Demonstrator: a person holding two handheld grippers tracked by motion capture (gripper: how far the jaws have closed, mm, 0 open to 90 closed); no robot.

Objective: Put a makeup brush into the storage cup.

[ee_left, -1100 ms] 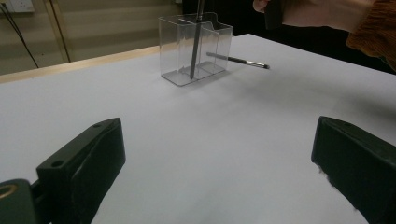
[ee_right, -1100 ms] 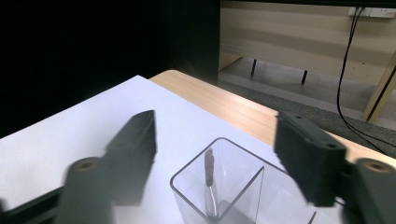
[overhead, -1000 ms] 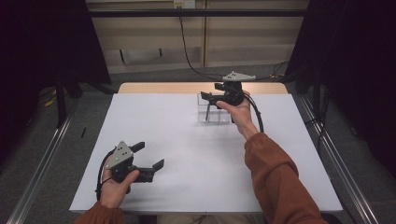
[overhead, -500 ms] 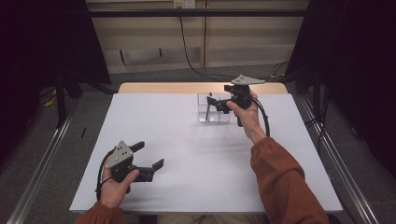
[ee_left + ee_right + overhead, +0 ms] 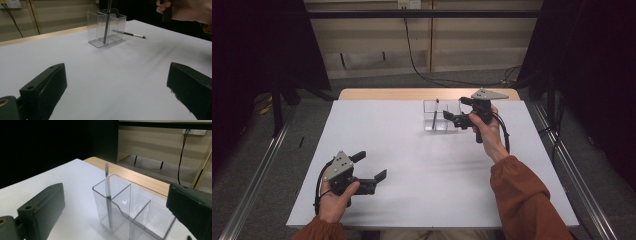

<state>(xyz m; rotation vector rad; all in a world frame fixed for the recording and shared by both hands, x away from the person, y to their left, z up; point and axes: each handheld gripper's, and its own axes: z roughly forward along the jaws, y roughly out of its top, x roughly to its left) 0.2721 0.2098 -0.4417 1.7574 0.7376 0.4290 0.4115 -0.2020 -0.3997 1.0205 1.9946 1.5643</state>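
Note:
A clear plastic organizer box (image 5: 439, 120) with compartments stands at the far middle of the white table (image 5: 422, 200). One dark pen (image 5: 435, 113) stands upright in its left compartment. My right gripper (image 5: 456, 110) hovers just to the right of the box, apart from it. It is open, its jaws have just been opening, and nothing is between them. In the right gripper view the box (image 5: 130, 215) and the standing pen (image 5: 108, 195) lie close ahead. My left gripper (image 5: 369, 166) rests open near the front left. A second pen (image 5: 130, 33) lies on the table beyond the box (image 5: 106, 27).
A bare wooden strip (image 5: 412, 94) borders the table's far edge. Metal rails (image 5: 257, 170) run along both sides of the table, and a cable (image 5: 417, 55) hangs on the back wall. The person's right hand (image 5: 185, 10) shows at the top right of the left gripper view.
My right gripper has drawn away to the right from over the box, and the pen stays standing in it. The left gripper has kept still.

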